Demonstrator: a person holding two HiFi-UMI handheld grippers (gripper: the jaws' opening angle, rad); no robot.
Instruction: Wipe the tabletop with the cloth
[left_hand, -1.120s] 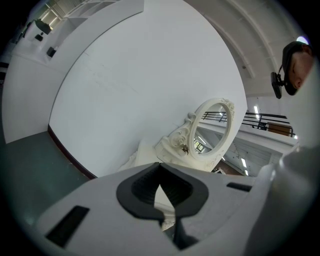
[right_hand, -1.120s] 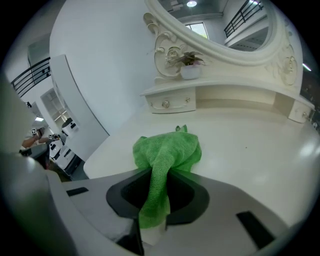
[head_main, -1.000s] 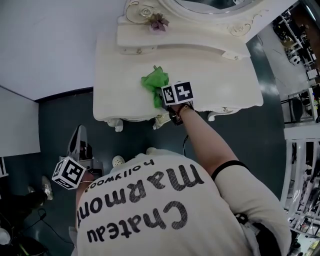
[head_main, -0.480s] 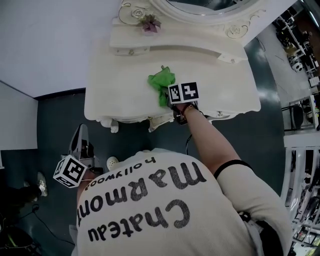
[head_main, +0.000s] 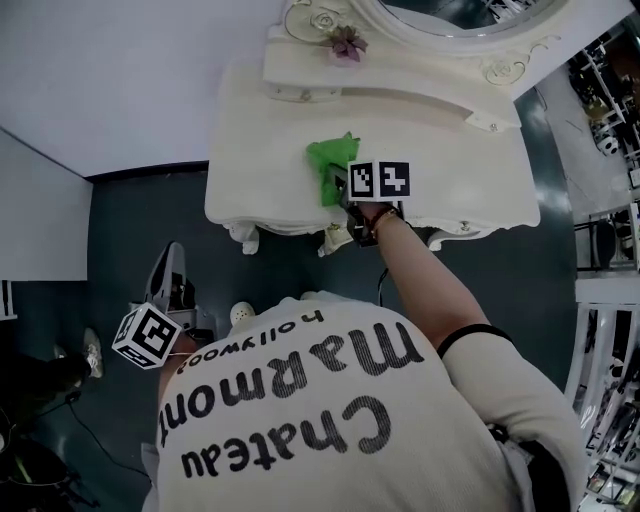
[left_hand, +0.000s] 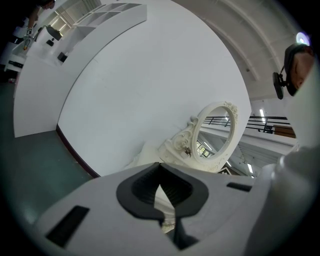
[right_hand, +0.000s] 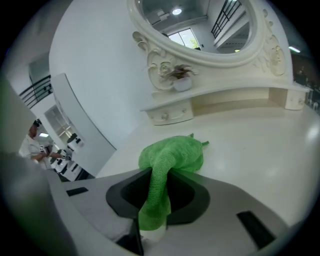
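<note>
Held green cloth (right_hand: 172, 152) pinched in right gripper (right_hand: 152, 210), bunched just beyond on tabletop (right_hand: 260, 145); showed clamped fold only in right gripper view. Closed on nothing at left gripper (left_hand: 162, 205).

Ornate oval mirror (right_hand: 200, 25); flower pot (right_hand: 182, 83) on shelf (right_hand: 240, 94); drawer (right_hand: 170, 114) beneath.

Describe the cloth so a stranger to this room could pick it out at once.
Find the cream dressing table with the oval mirror, set against the white wall. On its top, toward the front edge, lies a bunched cloth, with one end pinched in the jaws of the right gripper. It is the only bright green thing on the pale furniture.
</note>
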